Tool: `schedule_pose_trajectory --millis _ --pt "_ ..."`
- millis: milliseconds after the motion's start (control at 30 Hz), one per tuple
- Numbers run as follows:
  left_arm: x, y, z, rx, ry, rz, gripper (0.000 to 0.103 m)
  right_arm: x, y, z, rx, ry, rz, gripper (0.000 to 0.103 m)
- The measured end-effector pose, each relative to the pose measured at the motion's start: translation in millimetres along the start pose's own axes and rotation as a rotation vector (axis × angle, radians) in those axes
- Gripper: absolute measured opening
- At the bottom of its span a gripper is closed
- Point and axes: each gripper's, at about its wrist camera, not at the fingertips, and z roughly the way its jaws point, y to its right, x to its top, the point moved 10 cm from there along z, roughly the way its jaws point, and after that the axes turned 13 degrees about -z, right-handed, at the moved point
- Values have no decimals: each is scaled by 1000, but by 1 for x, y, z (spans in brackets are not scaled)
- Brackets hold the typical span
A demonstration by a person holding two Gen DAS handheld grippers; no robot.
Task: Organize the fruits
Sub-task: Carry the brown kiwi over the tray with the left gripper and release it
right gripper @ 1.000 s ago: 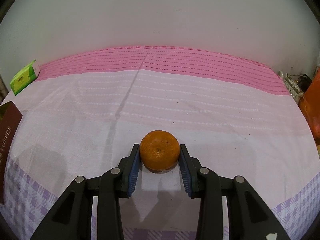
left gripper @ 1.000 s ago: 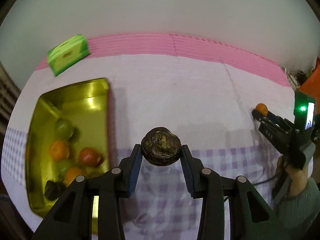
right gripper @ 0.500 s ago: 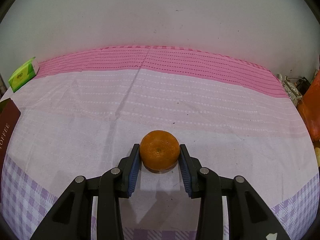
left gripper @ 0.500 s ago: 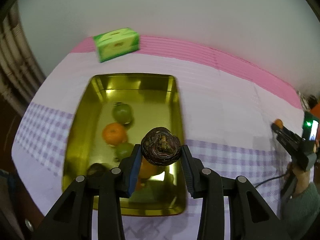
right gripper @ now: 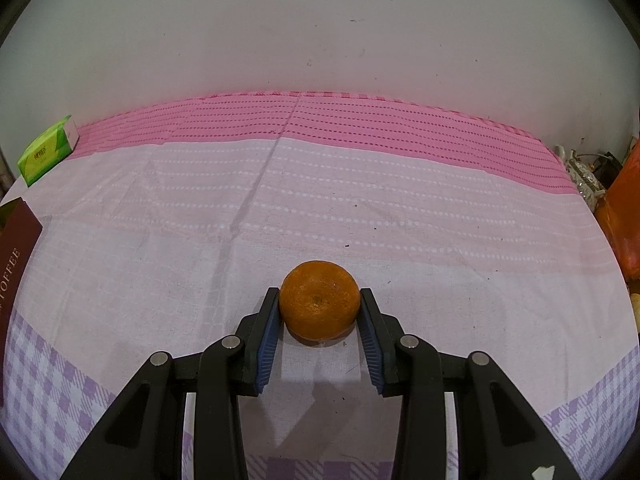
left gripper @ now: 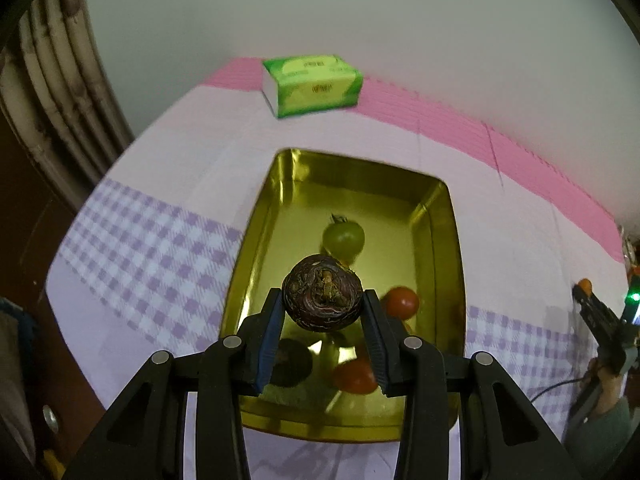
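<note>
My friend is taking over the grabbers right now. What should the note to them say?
Left gripper: shut on the dark brown fruit, held above the gold tray.
Right gripper: shut on the orange, over the tablecloth.
Done: a green fruit, two red ones and a dark one lie in the tray.
Left: drop the brown fruit into the tray, then bring the orange over.

glossy metal tray (left gripper: 450, 240), matt woven tablecloth (right gripper: 400, 208)
</note>
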Motion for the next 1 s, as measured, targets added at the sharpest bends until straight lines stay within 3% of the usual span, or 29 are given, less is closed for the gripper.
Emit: schedule_pose_trajectory --millis 200,1000 --pt "-16 -8 14 27 -43 7 40 0 1 0 0 0 0 36" --pt "-21 -32 47 124 -117 31 43 -1 2 1 -5 -5 -6 37"
